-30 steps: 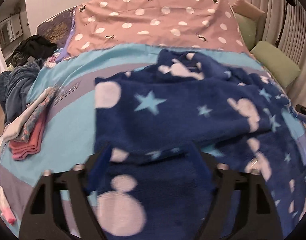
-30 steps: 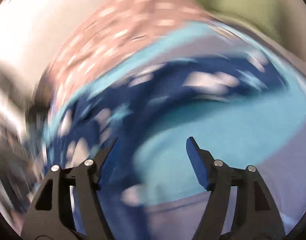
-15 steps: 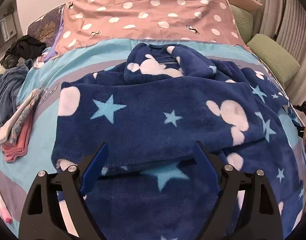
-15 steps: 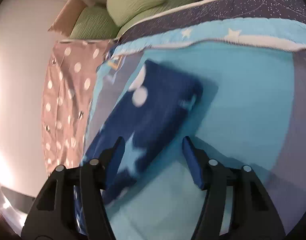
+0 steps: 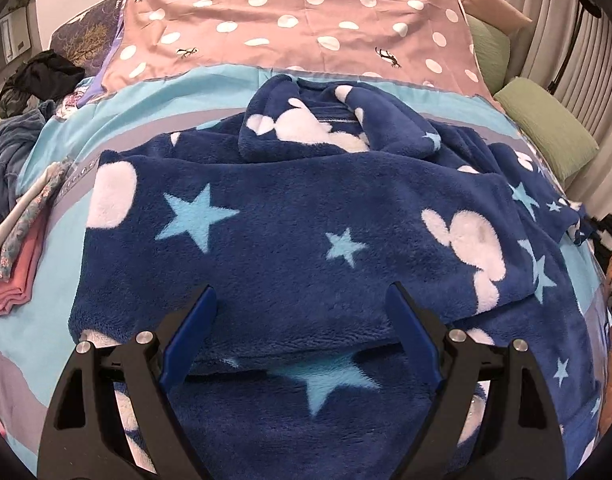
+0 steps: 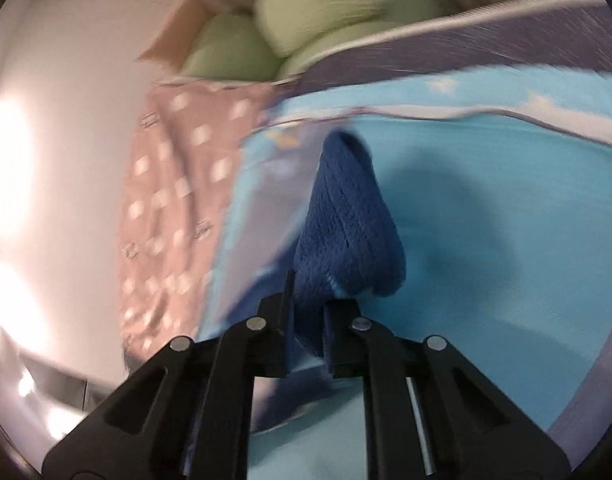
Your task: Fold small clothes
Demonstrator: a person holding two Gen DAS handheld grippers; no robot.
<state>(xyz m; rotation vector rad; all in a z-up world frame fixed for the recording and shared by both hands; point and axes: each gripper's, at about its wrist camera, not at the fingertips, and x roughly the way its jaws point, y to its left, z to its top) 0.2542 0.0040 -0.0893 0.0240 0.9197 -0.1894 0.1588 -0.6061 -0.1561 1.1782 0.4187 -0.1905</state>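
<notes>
Left wrist view: fleece (image 5: pixel 290 216) lies spread on the bed (image 5: pixel 58 280), partly folded over itself, hood end toward the dotted sheet (image 5: pixel 298 20).
Left claw (image 5: pixel 302 332): wide, empty, hovering over the near fold edge.
Right claw (image 6: pixel 308 320): closing, a bunched fleece end (image 6: pixel 350 232) between its jaws, pads already pressing it.
Handling: thick, soft, floppy plush; light but bulky, likely to sag and drag rather than slip.
Hold: best at edges or corners, pinching both layers.
Nearby: folded stack (image 5: pixel 14 264) at the bed's left side.
</notes>
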